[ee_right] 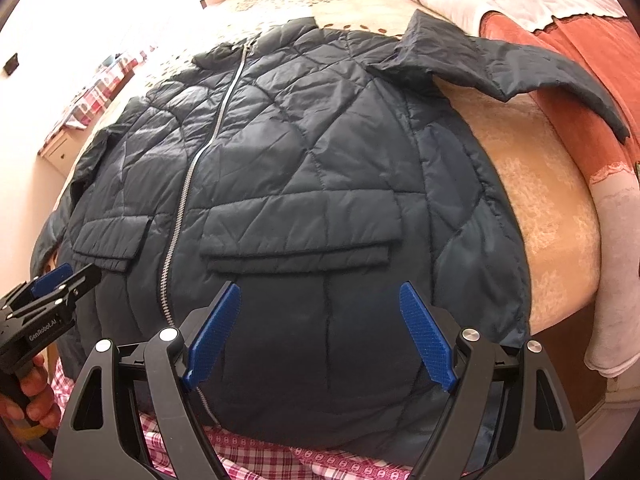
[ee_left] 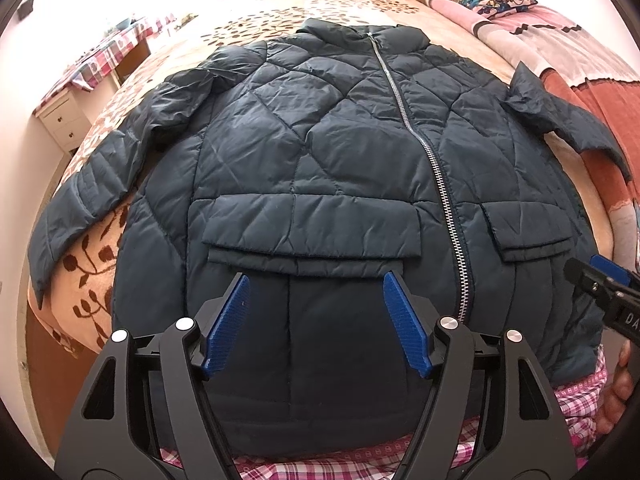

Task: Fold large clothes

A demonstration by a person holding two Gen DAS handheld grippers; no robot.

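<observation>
The jacket [ee_left: 320, 160] is being seen spread flat and front-up on the bed [ee_left: 280, 8], zipped shut, its long axis running from the hem at six o'clock to the collar at twelve o'clock in both wrist views; the hem is lying nearest the jaws, and each sleeve is being carried outward from the shoulders, the left sleeve [ee_left: 80, 200] toward eight o'clock in the left view, the right sleeve [ee_right: 520, 68] toward two o'clock in the right view. The left gripper [ee_left: 316, 320] is being held just above the lower left front panel, below the left pocket flap [ee_left: 312, 236], its jaws being held wide and gripping nothing; the right gripper [ee_right: 320, 332] is being held likewise over the right panel, below the right pocket flap [ee_right: 300, 236], jaws wide and empty. The zipper [ee_left: 440, 184] is lying between the two grippers, so each side is being judged nearer its own hand; the coming move is probably turning on which sleeve or side edge is being taken first. The very hem edge is being hidden behind the gripper bodies and a checked pink cloth [ee_left: 280, 468] at six o'clock; whether the pads are touching the fabric cannot be told; the left cuff is hanging off the bed edge.
</observation>
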